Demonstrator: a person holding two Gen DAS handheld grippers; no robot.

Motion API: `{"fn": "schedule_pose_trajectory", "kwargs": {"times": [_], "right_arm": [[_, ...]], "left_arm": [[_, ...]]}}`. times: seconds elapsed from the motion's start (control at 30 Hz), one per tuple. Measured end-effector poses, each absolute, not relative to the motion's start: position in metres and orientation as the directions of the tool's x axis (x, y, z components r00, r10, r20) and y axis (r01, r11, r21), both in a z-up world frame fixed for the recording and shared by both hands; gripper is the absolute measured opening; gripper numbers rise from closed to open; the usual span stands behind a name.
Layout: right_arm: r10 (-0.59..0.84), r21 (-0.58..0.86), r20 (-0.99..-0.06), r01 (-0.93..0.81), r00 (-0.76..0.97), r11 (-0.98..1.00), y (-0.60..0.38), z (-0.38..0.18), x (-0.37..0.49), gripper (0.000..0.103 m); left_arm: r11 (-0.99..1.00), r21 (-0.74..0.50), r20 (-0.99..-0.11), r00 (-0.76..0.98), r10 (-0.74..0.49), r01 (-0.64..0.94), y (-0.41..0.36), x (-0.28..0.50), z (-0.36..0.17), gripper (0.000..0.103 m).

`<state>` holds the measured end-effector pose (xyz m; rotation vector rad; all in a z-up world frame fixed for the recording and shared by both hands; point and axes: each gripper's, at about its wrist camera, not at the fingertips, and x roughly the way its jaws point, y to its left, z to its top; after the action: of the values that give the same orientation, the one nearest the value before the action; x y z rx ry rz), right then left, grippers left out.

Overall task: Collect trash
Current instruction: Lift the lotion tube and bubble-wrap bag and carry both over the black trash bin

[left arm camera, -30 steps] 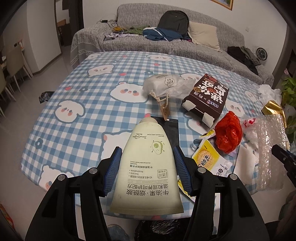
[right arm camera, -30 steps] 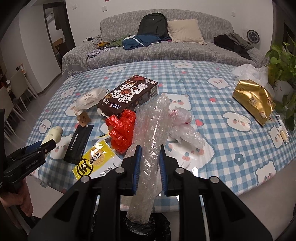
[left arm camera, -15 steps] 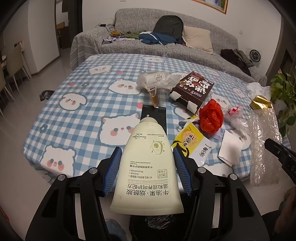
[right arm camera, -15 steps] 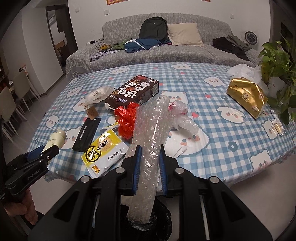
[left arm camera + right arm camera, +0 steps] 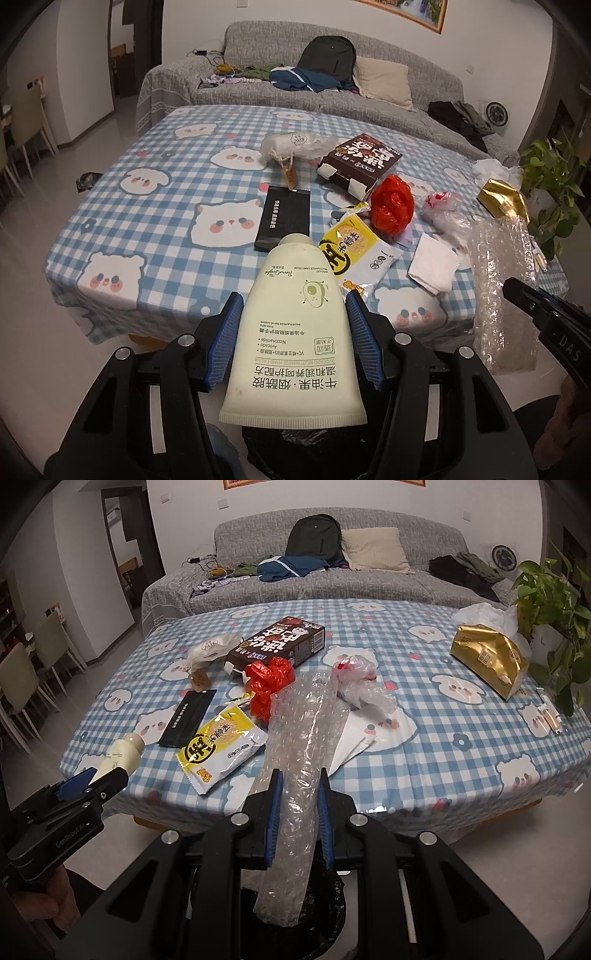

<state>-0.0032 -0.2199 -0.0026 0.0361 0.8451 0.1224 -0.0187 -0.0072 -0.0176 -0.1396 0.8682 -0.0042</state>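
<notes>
Currently clamped: hand cream tube (image 5: pixel 295 325) in left gripper (image 5: pixel 293 341), bubble wrap (image 5: pixel 301 775) in right gripper (image 5: pixel 297 818), above black bin bag (image 5: pixel 328 904). Not yet dropped; snack packet (image 5: pixel 219 747), red bag (image 5: pixel 271 681), brown box (image 5: pixel 280 644) ahead, uncollected.

Checked bear-print table (image 5: pixel 461 716): brown box (image 5: pixel 284 642), red bag (image 5: pixel 271 681), yellow packet (image 5: pixel 218 746), black sachet (image 5: pixel 188 716), possibly napkin (image 5: pixel 436 266).

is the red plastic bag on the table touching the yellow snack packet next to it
Cannot tell. In the left wrist view the red plastic bag sits just beyond the yellow snack packet, edges overlapping; neither view shows contact or a gap.
</notes>
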Motion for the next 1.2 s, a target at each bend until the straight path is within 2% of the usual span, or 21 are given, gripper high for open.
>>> {"fn": "schedule_pose_trajectory", "kwargs": {"times": [0.57,1.2], "right_arm": [[0.134,0.070,-0.769,-0.126,0.625,0.990,-0.205,-0.038,-0.037,0.018],[0.121,0.060,-0.847,-0.134,0.518,0.989,-0.197,-0.111,-0.036,0.018]], "left_arm": [[0.989,-0.133,-0.788,0.612,-0.064,-0.067,-0.002,-0.066,-0.068,0.056],[0.990,-0.109,-0.837,0.545,-0.045,-0.086,0.008,-0.062,-0.139,0.056]]}}
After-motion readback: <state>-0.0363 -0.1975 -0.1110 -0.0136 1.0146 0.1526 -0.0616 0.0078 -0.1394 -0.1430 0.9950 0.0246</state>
